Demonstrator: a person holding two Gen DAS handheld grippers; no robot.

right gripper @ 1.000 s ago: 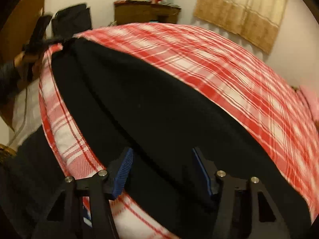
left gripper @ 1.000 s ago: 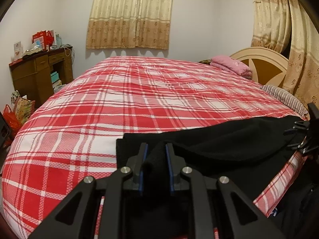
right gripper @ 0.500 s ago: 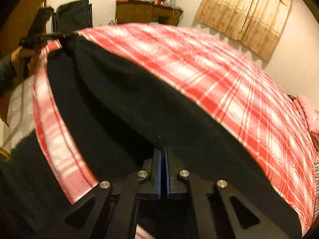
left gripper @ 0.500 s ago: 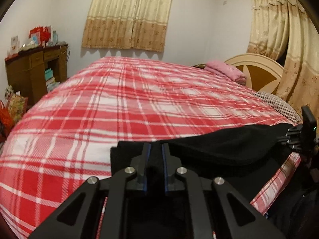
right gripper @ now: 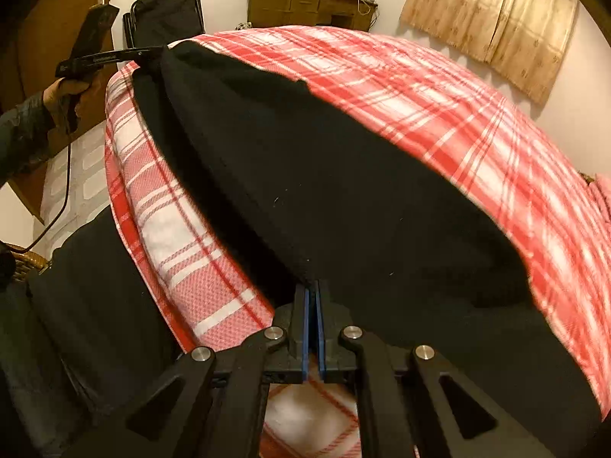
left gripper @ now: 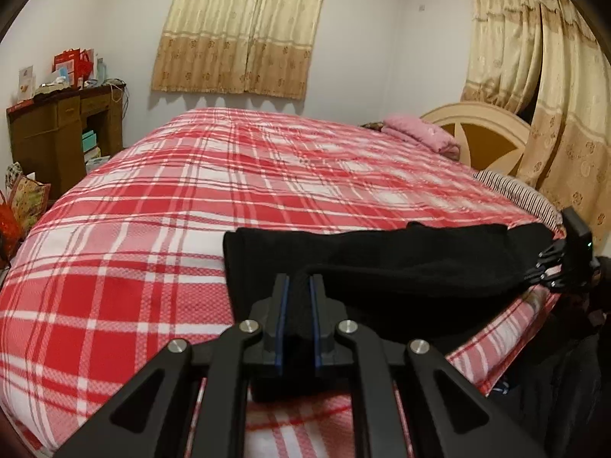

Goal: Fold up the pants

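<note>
Black pants [left gripper: 401, 263] lie along the near edge of a bed with a red and white plaid cover [left gripper: 191, 210]. My left gripper [left gripper: 298, 286] is shut on one end of the pants' near edge and lifts it off the cover. My right gripper [right gripper: 314, 290] is shut on the other end of the pants [right gripper: 324, 191] and holds that edge raised too. The lifted layer hangs stretched between the two grippers above the layer still lying on the bed. Each gripper shows in the other's view: the right one [left gripper: 550, 271] at far right, the left one [right gripper: 145, 53] at upper left.
A pink folded blanket [left gripper: 420, 133] lies by the wooden headboard [left gripper: 477, 133]. A brown desk [left gripper: 57, 133] with boxes stands left of the bed, with bags on the floor [left gripper: 23, 202]. A black chair [right gripper: 164, 15] stands beyond the bed's foot. Curtains hang on two walls.
My right gripper closed on the pants' edge; it was open a second ago. Both grippers have since raised the near edge of the pants off the bed and moved it toward the bed's middle.
</note>
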